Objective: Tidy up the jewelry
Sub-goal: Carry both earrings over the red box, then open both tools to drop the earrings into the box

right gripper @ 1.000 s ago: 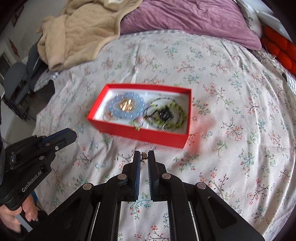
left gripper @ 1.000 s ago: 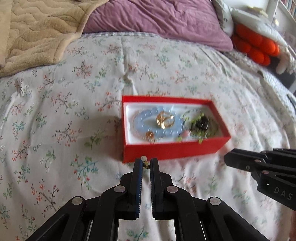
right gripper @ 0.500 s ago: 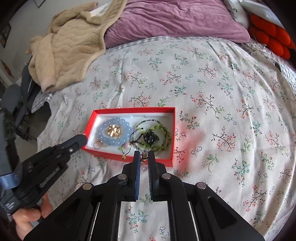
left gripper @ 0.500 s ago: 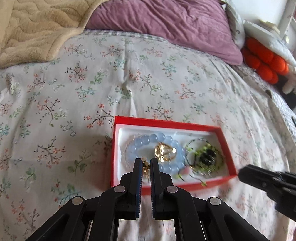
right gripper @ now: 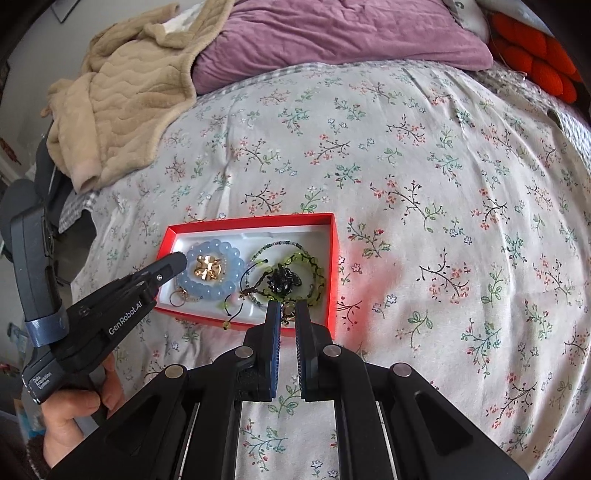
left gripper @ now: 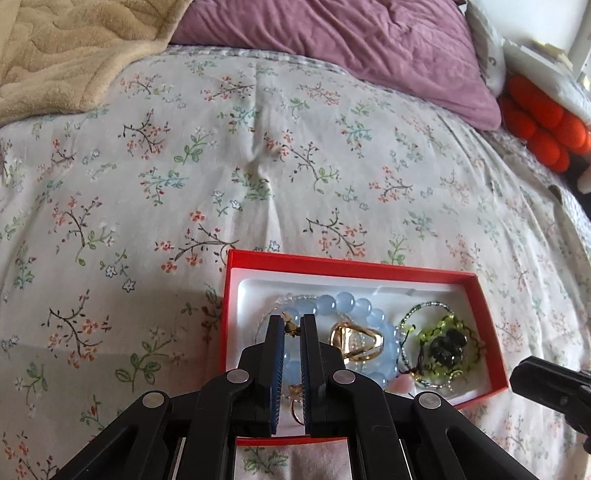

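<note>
A red box (left gripper: 343, 266) (right gripper: 334, 273) with a white lining lies on the flowered bedspread. It holds a blue bead bracelet (left gripper: 347, 301) (right gripper: 212, 247), gold pieces (left gripper: 356, 341) (right gripper: 208, 266) and a green bead bracelet with a dark charm (left gripper: 445, 341) (right gripper: 284, 277). My left gripper (left gripper: 291, 320) (right gripper: 179, 260) is shut on a small gold earring (left gripper: 289, 325), above the box's left part. My right gripper (right gripper: 286, 308) is shut on another small gold earring (right gripper: 287, 314), over the box's near right corner. Its tip shows in the left wrist view (left gripper: 546, 380).
A beige blanket (right gripper: 122, 96) and a purple pillow (right gripper: 332, 33) lie at the bed's far end. An orange plush thing (left gripper: 543, 129) sits at the far right. The bed's edge (right gripper: 70, 214) drops off left of the box.
Both grippers have moved forward from in front of the box to over it, each still pinching its earring.
</note>
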The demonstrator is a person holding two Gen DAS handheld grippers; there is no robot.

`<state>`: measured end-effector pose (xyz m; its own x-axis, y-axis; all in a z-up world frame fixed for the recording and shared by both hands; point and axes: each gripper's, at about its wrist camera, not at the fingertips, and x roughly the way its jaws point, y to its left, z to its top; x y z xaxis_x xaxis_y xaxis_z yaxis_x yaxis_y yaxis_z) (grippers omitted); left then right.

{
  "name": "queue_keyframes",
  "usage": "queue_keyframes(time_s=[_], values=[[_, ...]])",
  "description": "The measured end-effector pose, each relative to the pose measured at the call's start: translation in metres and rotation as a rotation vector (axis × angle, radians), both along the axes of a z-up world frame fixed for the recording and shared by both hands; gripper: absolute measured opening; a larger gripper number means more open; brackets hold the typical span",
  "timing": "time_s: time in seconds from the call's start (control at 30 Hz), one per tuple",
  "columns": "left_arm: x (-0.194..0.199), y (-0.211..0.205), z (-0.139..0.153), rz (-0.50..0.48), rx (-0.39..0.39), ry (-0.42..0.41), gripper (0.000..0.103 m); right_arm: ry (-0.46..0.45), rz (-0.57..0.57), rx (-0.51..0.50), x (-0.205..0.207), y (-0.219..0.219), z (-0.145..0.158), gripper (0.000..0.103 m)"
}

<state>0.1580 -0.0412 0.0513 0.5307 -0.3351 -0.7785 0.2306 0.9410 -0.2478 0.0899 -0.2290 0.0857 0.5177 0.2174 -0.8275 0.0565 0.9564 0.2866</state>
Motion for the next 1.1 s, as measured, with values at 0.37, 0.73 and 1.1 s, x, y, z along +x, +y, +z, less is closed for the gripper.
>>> queue_keyframes(time_s=[0.37, 0.73, 1.1], values=[[-0.020, 0.010, 0.018, 0.019, -0.001, -0.006, 0.049, -0.004, 0.024, -0.008, 0.009, 0.005, 0.000, 0.008], [-0.035, 0.022, 0.018, 0.053, 0.071, 0.044, 0.069, -0.014, 0.037, 0.022, 0.040, 0.017, -0.005, 0.008], [-0.036, 0.021, 0.010, 0.022, 0.135, 0.064, 0.071, -0.002, 0.023, 0.050, 0.057, 0.018, -0.016, 0.009]])
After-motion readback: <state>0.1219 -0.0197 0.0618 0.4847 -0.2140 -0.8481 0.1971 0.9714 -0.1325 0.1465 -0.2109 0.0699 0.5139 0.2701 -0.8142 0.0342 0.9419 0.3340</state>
